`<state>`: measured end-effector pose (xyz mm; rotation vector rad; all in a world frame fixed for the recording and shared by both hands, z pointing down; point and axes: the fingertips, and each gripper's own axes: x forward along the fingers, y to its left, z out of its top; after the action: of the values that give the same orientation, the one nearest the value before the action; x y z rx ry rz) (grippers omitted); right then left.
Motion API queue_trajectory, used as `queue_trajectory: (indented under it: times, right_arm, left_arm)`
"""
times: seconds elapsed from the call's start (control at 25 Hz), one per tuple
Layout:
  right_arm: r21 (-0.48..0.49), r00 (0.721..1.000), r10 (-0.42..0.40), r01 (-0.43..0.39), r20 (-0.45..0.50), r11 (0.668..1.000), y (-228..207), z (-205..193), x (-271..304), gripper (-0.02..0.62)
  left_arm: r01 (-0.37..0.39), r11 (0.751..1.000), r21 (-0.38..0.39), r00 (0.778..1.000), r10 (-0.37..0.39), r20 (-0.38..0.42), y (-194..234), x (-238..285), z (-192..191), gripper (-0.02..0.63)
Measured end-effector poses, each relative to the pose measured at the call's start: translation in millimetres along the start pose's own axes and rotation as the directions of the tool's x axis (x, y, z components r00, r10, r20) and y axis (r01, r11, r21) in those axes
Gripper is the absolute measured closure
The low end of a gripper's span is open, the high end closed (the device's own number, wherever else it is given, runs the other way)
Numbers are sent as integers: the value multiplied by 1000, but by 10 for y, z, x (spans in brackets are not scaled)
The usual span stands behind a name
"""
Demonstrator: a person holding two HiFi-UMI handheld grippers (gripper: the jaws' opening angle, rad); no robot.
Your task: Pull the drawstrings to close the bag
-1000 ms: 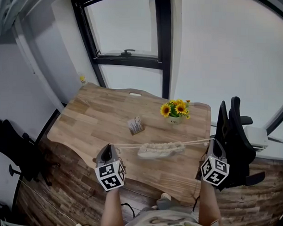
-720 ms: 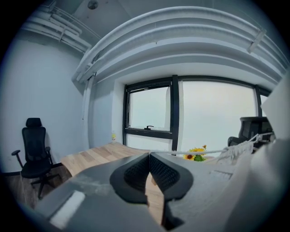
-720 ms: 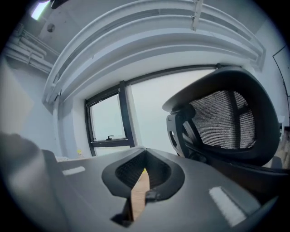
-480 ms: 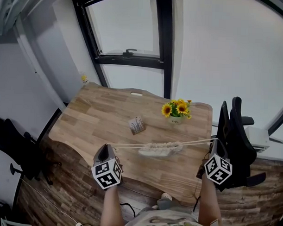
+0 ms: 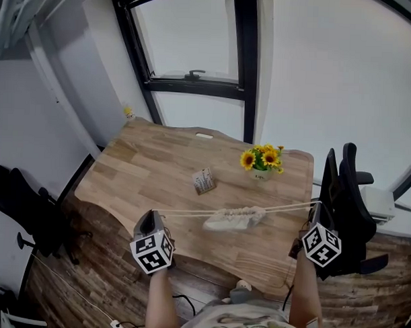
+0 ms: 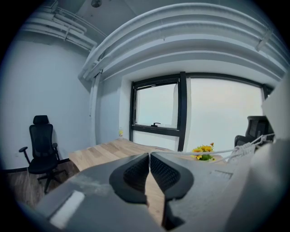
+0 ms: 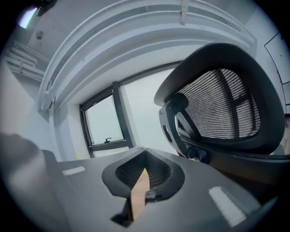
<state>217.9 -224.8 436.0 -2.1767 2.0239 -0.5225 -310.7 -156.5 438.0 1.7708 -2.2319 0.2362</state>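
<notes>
A cream drawstring bag (image 5: 234, 219) lies gathered and shut at the mouth on the wooden table (image 5: 145, 166), near its front edge. Two pale drawstrings (image 5: 190, 212) run taut from it to either side. My left gripper (image 5: 152, 216) is off the bag's left, past the table's front edge, shut on the left string ends. In the left gripper view the string (image 6: 199, 152) leaves the closed jaw tips (image 6: 149, 154) toward the right. My right gripper (image 5: 316, 207) is at the table's right end, shut, and the right string (image 5: 288, 208) ends at its tip. The right gripper view shows closed jaws (image 7: 145, 152), with the string hidden.
A small pot of sunflowers (image 5: 263, 160) and a small card holder (image 5: 203, 181) stand behind the bag. A black office chair (image 5: 345, 198) is close behind the right gripper, filling the right gripper view (image 7: 217, 104). Another chair (image 5: 19, 207) stands on the floor at left.
The left gripper has drawn a little further left, away from the bag, with the string still in it. The right gripper has rolled slightly in place. The bag stays gathered.
</notes>
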Motion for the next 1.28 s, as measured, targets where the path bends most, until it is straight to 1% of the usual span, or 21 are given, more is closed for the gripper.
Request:
queue_trajectory:
  times: [0.12,0.24,0.44,0.6,0.76,0.96,1.28]
  right_arm:
    - [-4,1000,2,-2,7,1000,3,32,27,591]
    - [-24,1000,2,-2,19,1000,12,56,24,591]
    - [-26,1000,7,-7,8,1000,13,19,29,591]
    - [-52,1000,2,-1,6,999,1,-1,27,591]
    - [-114,1000,-11,14,20,993,14,19,-26,591]
    - [-133,1000,-7,9,15,991,10,24,-32,589]
    - [-164,1000,-9,8,-7,986,-5,-20,-54,589]
  left_arm:
    - [3,1000,10,1000,-3,-1,25,-8,-2,586]
    - [8,1000,0,1000,-8,-1,62,-16,-17,584]
    - [-4,1000,-11,1000,4,-1,121,-42,-15,584]
    - [-9,1000,-4,1000,9,-1,118,-50,-25,584]
    - [-1,1000,21,1000,1,8,92,-78,28,586]
    - [-3,1000,30,1000,3,16,63,-76,84,587]
    - [1,1000,29,1000,-1,13,53,-76,65,587]
